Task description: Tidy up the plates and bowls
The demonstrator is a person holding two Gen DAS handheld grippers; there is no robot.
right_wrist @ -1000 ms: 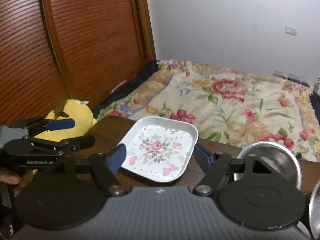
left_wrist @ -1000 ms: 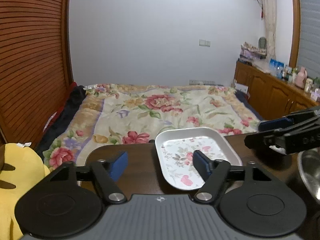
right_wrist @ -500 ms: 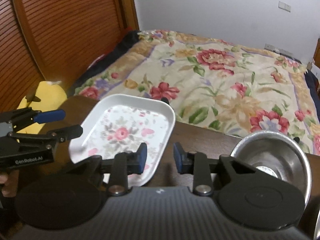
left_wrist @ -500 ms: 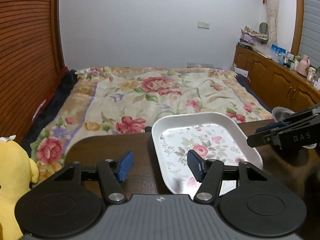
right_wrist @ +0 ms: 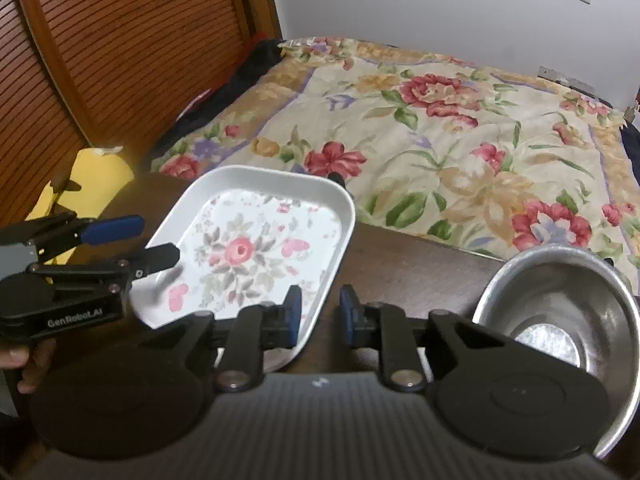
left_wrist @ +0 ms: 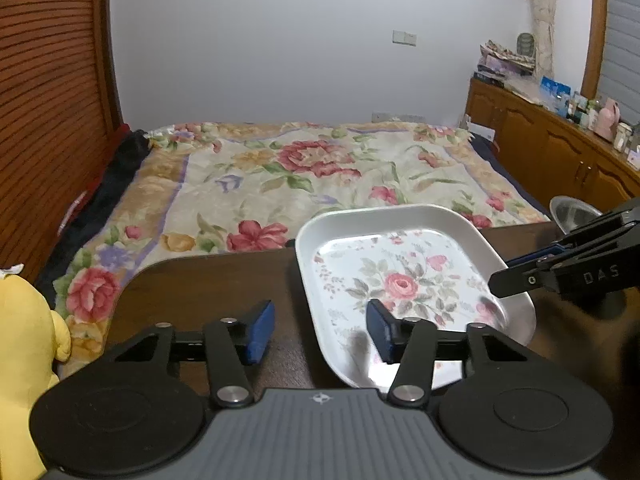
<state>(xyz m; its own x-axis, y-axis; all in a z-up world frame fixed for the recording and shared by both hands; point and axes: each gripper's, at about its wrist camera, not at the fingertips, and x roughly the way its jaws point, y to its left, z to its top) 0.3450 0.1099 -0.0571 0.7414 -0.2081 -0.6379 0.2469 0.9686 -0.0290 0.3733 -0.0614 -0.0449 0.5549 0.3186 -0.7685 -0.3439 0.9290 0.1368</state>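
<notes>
A white rectangular plate (left_wrist: 400,280) (right_wrist: 248,248) with a rose print lies on the dark wooden table (left_wrist: 200,292). My left gripper (left_wrist: 320,334) (right_wrist: 159,238) straddles the plate's left rim. Its jaws are closing, with a clear gap between the pads and the rim. My right gripper (right_wrist: 320,312) (left_wrist: 502,272) straddles the right rim, one pad over the plate's inside and one outside. Those jaws are closing too and stand narrow, with a sliver of table showing beside the rim. A steel bowl (right_wrist: 560,300) (left_wrist: 572,210) stands on the table right of the plate.
A yellow plush toy (left_wrist: 24,340) (right_wrist: 92,172) sits at the table's left edge. Beyond the table's far edge is a bed with a floral quilt (left_wrist: 320,168). A slatted wooden wall (right_wrist: 120,60) rises on the left, a cluttered cabinet (left_wrist: 560,160) on the right. A person's hand (right_wrist: 24,360) holds the left gripper.
Both grippers have come forward and down onto the plate's two sides. Both pairs of jaws have narrowed, the right pair by far the more. The plate has stayed put.
</notes>
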